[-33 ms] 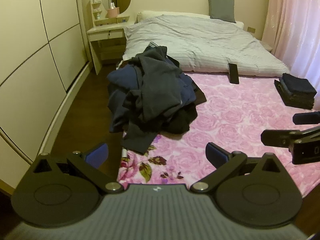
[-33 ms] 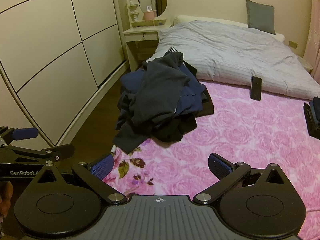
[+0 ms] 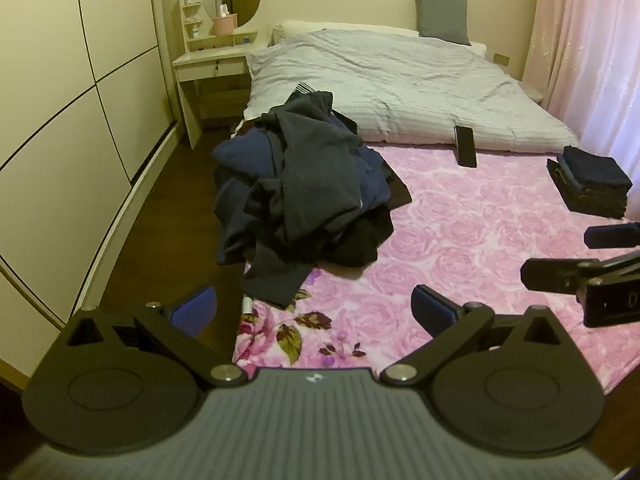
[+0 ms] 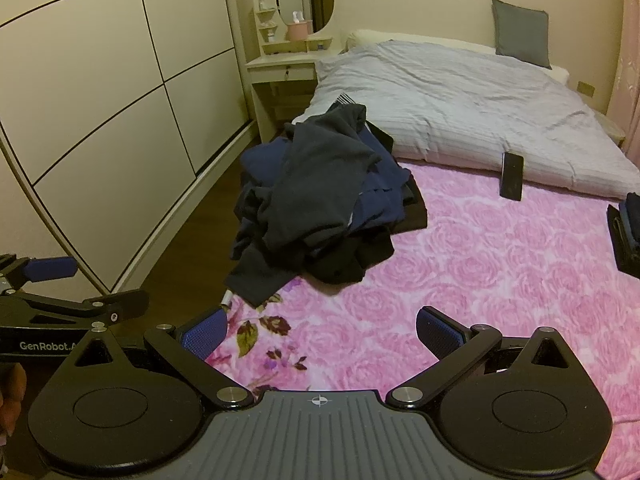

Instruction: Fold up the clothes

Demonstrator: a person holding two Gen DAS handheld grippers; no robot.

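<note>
a bed (image 3: 460,216) fills most of both views, its near half covered by a pink rose-patterned blanket (image 3: 472,240) and its far half by a pale grey duvet (image 3: 400,80). a cream panelled wardrobe (image 3: 80,100) runs along the left wall, with a strip of dark floor between it and the bed. at the far left corner stands a small dressing table (image 3: 212,60) with a round mirror above it, and a grey cushion (image 3: 442,14) leans at the far head of the bed.

the pile of dark clothes (image 3: 304,188), navy and black, unfolded, lies heaped on the left side of the blanket, one piece trailing over the near left edge of the bed. a stack of folded dark clothes (image 3: 590,184) sits well apart at the right edge of the blanket. a black phone-like slab (image 3: 466,146) lies where blanket meets duvet.

the left gripper (image 3: 312,312) is held level above the near left corner of the bed, facing the pile, its jaws spread wide with nothing between the blue pads. the right gripper (image 4: 322,328) hangs just beside it over the near blanket, pointing the same way, jaws likewise spread wide and empty. neither touches any cloth. part of a hand (image 4: 12,396) shows at the far left edge of the right wrist view.
</note>
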